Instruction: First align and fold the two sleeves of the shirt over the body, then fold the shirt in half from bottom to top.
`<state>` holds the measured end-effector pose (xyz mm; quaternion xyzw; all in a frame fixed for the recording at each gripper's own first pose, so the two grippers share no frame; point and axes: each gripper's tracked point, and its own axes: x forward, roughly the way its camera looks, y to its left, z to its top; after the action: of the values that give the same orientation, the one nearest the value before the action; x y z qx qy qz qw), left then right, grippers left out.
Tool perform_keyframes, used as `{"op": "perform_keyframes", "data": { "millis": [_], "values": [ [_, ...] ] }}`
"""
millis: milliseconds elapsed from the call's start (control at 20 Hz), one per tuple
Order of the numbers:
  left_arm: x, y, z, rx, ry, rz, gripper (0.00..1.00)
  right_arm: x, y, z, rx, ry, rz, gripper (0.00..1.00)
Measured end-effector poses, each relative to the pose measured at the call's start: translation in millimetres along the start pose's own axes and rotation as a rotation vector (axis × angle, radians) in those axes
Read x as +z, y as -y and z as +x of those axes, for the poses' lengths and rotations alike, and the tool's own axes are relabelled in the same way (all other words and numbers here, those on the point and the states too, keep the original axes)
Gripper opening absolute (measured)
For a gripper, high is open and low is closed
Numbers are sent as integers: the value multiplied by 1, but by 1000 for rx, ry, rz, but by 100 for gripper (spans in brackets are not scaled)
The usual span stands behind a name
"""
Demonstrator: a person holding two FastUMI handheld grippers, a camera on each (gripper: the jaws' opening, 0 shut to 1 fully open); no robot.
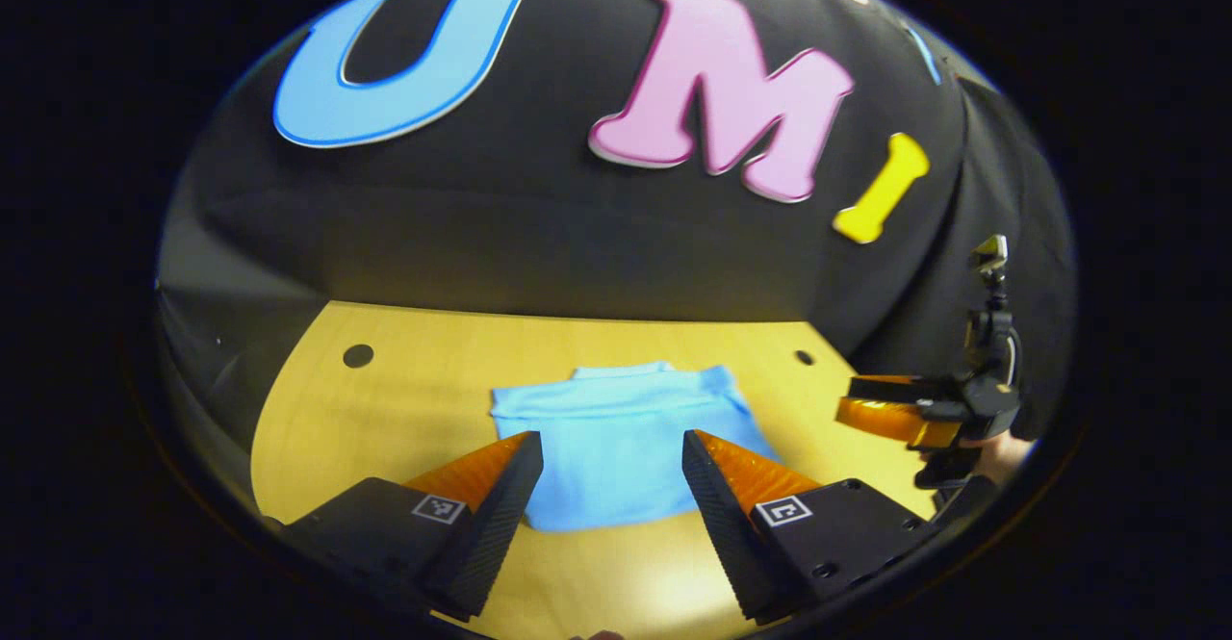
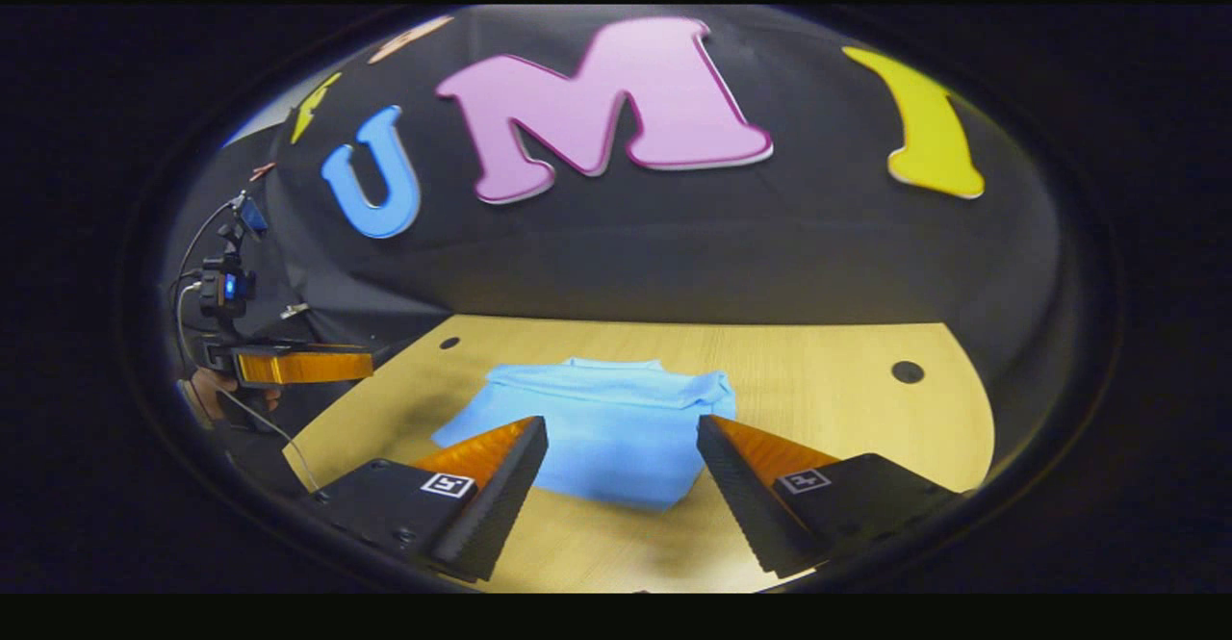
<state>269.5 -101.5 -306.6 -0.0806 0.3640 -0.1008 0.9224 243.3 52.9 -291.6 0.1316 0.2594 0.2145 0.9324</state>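
A light blue shirt is seen lying flat on the yellow wooden table, folded into a small block with its collar toward the black wall. The left gripper is held above the table in front of the shirt, its fingers spread wide with nothing between them. The right gripper is held the same way, wide apart and gripping nothing.

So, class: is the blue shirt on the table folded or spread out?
Folded. The shirt lies as a compact block on the table, collar at the far edge, no sleeves sticking out; both grippers are off it.
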Motion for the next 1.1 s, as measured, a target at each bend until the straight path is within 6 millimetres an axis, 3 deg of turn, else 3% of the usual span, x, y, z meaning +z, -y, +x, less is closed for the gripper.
{"op": "perform_keyframes", "data": {
  "millis": [150, 300, 450, 550, 650, 700, 800, 1100],
  "values": [
    [-7, 62, -97, -115, 120, 3, 93, -3, -53, -85, -31, 68, -77, 98],
    [-2, 107, -193, -165, 236, 98, 93, 7, -104, -169, -33, 172, -94, 98],
    [-7, 129, -260, -174, 348, 158, 93, 39, -126, -259, -154, 370, -123, 97],
    [-14, 138, -291, -138, 402, 200, 93, 67, -134, -314, -258, 485, -140, 97],
    [-20, 151, -324, -73, 475, 250, 93, 79, -146, -366, -339, 545, -171, 97],
    [-19, 158, -336, -44, 506, 270, 93, 78, -149, -376, -365, 549, -184, 96],
    [-24, 161, -348, 26, 527, 301, 93, 77, -146, -369, -407, 535, -184, 97],
    [-20, 130, -365, 216, 501, 350, 97, 81, -150, -373, -306, 584, -157, 96]
  ]
}}
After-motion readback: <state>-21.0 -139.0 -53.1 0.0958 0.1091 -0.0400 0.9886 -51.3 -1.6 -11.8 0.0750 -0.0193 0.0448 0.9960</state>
